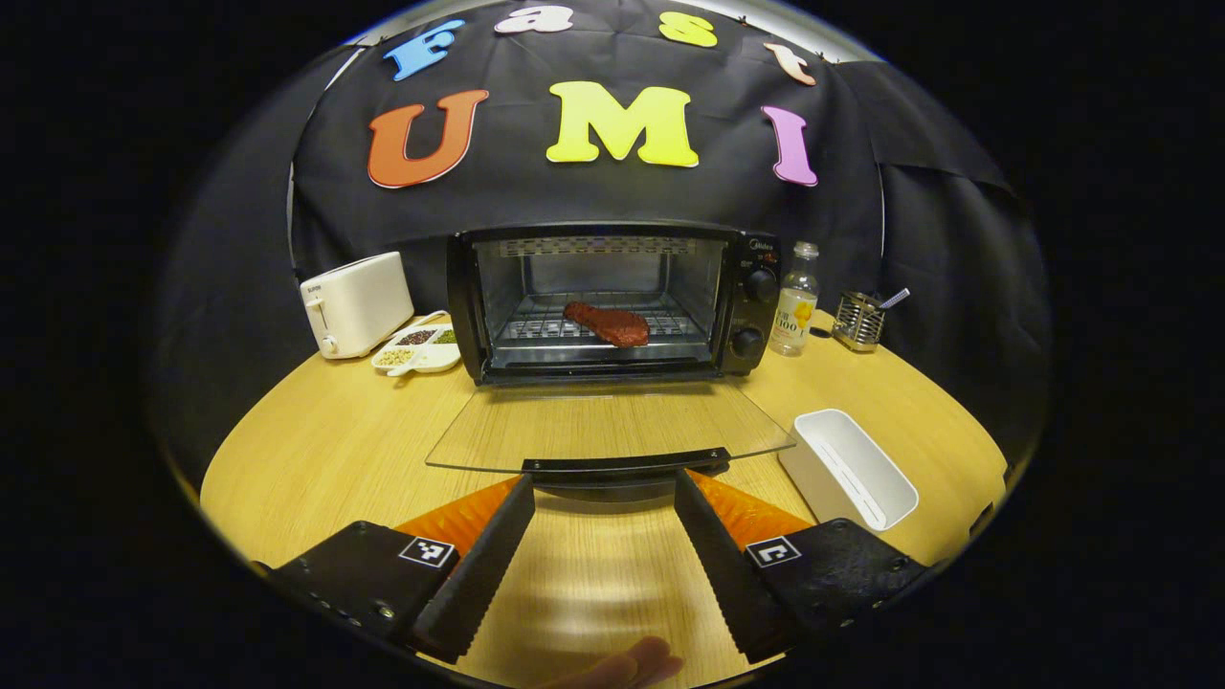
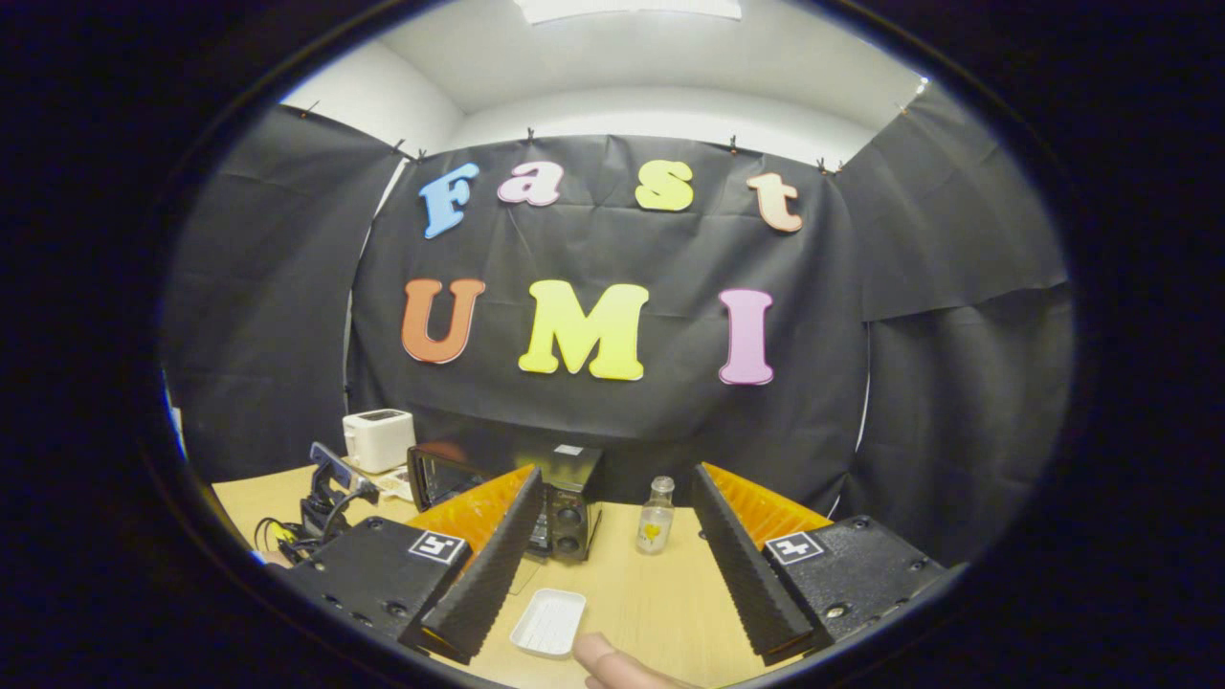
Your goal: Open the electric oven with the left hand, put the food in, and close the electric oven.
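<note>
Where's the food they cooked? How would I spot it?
Find the black oven at the table's back, glass door folded down. On its wire rack lies a reddish-brown slab of meat, the one red thing inside.

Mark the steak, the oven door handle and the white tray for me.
Steak (image 1: 607,323): left gripper view, middle of the meat on the rack.
Oven door handle (image 1: 627,464): left gripper view, centre of the black bar.
White tray (image 2: 548,622): right gripper view, its ribbed floor.

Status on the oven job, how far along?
Done: oven door is down and the food sits on the rack. In hand: nothing; the left hand-held gripper is open, just short of the door handle. Left: closing the door.
</note>
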{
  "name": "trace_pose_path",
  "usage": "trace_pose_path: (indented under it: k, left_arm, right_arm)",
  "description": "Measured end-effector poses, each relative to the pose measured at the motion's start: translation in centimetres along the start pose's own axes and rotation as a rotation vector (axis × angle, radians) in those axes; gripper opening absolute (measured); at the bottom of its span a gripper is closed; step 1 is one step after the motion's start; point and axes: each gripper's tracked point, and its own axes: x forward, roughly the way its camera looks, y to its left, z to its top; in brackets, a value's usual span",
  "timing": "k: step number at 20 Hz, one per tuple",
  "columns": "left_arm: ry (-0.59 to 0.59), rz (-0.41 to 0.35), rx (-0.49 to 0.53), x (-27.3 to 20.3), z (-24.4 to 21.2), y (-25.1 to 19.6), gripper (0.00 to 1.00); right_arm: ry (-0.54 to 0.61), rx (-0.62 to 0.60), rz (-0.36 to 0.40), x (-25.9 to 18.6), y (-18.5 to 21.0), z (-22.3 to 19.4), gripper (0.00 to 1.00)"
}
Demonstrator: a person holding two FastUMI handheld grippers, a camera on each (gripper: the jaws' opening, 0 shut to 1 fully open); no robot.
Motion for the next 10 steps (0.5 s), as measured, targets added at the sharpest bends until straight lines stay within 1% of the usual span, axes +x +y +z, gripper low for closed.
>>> trace_pose_path:
  k: [2, 4, 5, 7, 8, 9, 10]
  left_arm:
    - [0.019, 0.006, 0.029, 0.7, -0.3, -0.5, 0.95]
    - [0.035, 0.012, 0.051, 1.4, -0.6, -0.9, 0.94]
    - [0.047, 0.016, 0.053, 1.8, -1.0, -1.0, 0.94]
    - [0.072, 0.033, 0.045, 2.5, -1.2, -0.7, 0.95]
    - [0.071, 0.036, 0.042, 2.5, -1.5, -0.6, 1.00]
    - [0.088, 0.041, 0.032, 2.9, -1.7, -0.6, 0.96]
    - [0.096, 0.041, 0.028, 3.0, -1.9, -0.7, 0.96]
  right_arm:
    - [0.016, -0.008, 0.010, 0.4, -0.1, -0.7, 0.99]
    - [0.025, -0.010, 0.004, 0.6, -0.6, -1.0, 0.99]
    - [0.029, -0.009, 0.001, 0.7, -0.9, -1.2, 0.97]
    - [0.031, -0.003, -0.002, 0.7, -1.4, -1.4, 0.99]
    - [0.035, 0.000, -0.005, 0.6, -1.7, -1.6, 0.99]
    - [0.039, 0.002, -0.006, 0.5, -1.9, -1.9, 0.99]
    - [0.039, 0.004, -0.008, 0.4, -2.1, -1.9, 0.99]
